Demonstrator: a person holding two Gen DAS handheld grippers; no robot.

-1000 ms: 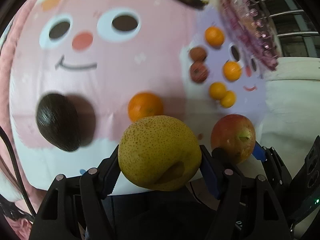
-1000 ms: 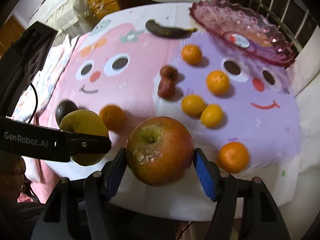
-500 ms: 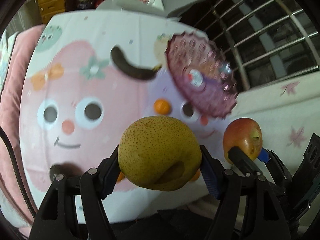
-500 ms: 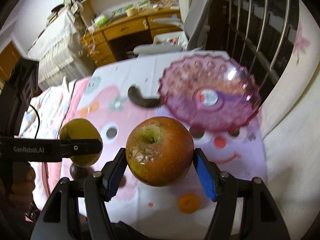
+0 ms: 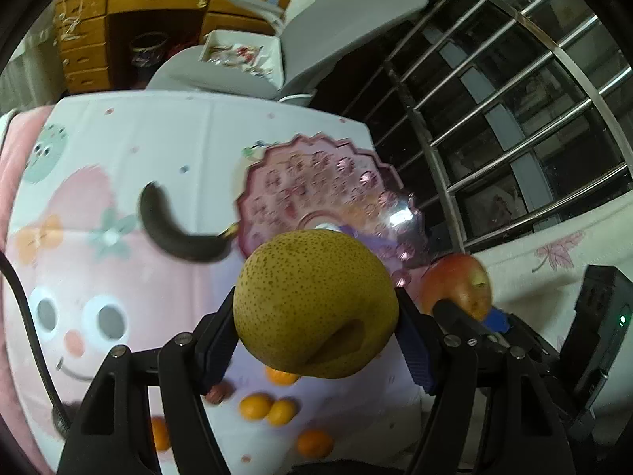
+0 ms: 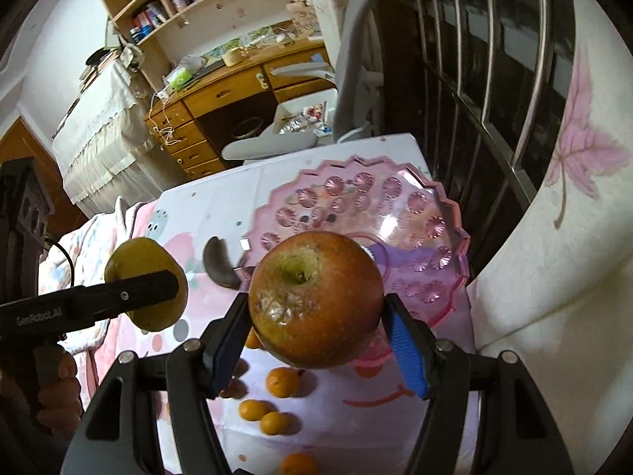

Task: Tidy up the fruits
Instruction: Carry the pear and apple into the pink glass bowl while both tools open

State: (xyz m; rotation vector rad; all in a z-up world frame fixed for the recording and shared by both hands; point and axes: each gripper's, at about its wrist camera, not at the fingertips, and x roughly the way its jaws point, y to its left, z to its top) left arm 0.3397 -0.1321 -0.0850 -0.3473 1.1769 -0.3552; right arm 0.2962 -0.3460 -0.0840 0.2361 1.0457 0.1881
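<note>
My left gripper (image 5: 316,340) is shut on a yellow-green speckled pear (image 5: 316,304), held in the air in front of a pink scalloped glass plate (image 5: 316,194). My right gripper (image 6: 316,332) is shut on a red-green apple (image 6: 316,297), held above the near edge of the same plate (image 6: 415,213). The apple (image 5: 459,285) shows to the right in the left wrist view, and the pear (image 6: 154,257) to the left in the right wrist view. The plate holds no fruit.
A dark banana (image 5: 174,233) lies left of the plate. Several small oranges (image 5: 269,405) (image 6: 281,382) and brown fruits (image 5: 217,392) lie on the cartoon-print tablecloth (image 5: 99,285) below. A metal railing (image 5: 514,99), a grey chair (image 5: 316,19) and a wooden desk (image 6: 221,95) stand behind.
Both grippers rose and moved forward toward the pink plate, each still holding its fruit. The plate is larger and closer, and the loose oranges have dropped to the lower part of the views.
</note>
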